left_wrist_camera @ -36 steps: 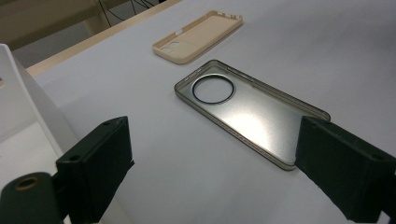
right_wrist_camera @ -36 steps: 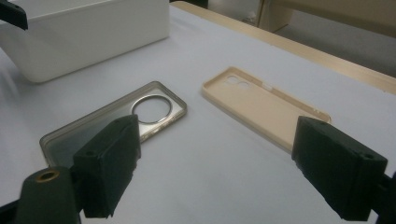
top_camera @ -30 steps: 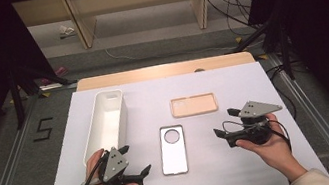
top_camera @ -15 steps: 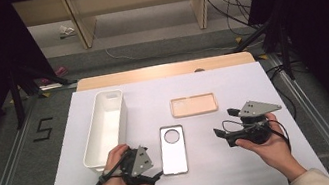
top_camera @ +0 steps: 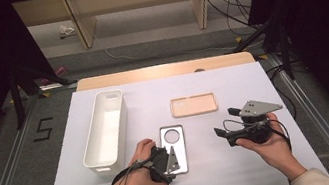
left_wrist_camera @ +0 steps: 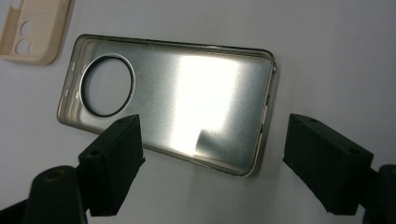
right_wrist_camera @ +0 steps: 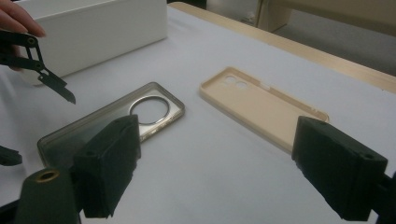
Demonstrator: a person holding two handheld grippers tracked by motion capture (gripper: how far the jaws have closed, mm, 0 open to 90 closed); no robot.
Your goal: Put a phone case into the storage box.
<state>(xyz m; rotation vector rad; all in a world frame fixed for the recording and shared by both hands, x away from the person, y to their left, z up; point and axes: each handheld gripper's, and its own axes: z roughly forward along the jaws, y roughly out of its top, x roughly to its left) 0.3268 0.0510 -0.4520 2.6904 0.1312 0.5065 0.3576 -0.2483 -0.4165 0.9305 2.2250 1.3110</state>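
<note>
The clear, grey-tinted phone case with the round camera cut-out (top_camera: 173,148) lies flat, open side up, just below the middle of the high view, on the white table (top_camera: 245,160). In the left gripper view the same case (left_wrist_camera: 173,100) runs across the frame from upper left to lower right, with its long lower edge between the two black pads.

The left claw (top_camera: 167,159) sits over the bottom left corner of that case in the high view. Its jaws stand fairly wide and have just been closing a little; the case's near corner lies between them, but the pads (left_wrist_camera: 114,161) do not press on it yet.

The step in hand looks like the approach for a pick-up of this case. The next move calls for lowering the pads to either side of the thin rim and closing on it; the case is shallow and slick, so the grip probably needs to catch the side wall and not slide over the flat back.

The right claw (top_camera: 226,123) hovers at the lower right of the high view, jaws wide with nothing between them, pointing toward the middle. Above the grey case lies a beige phone case (top_camera: 194,104), also open side up and well apart from it. At the left stands a long white plastic bin (top_camera: 106,132), likely where the cases go.
</note>
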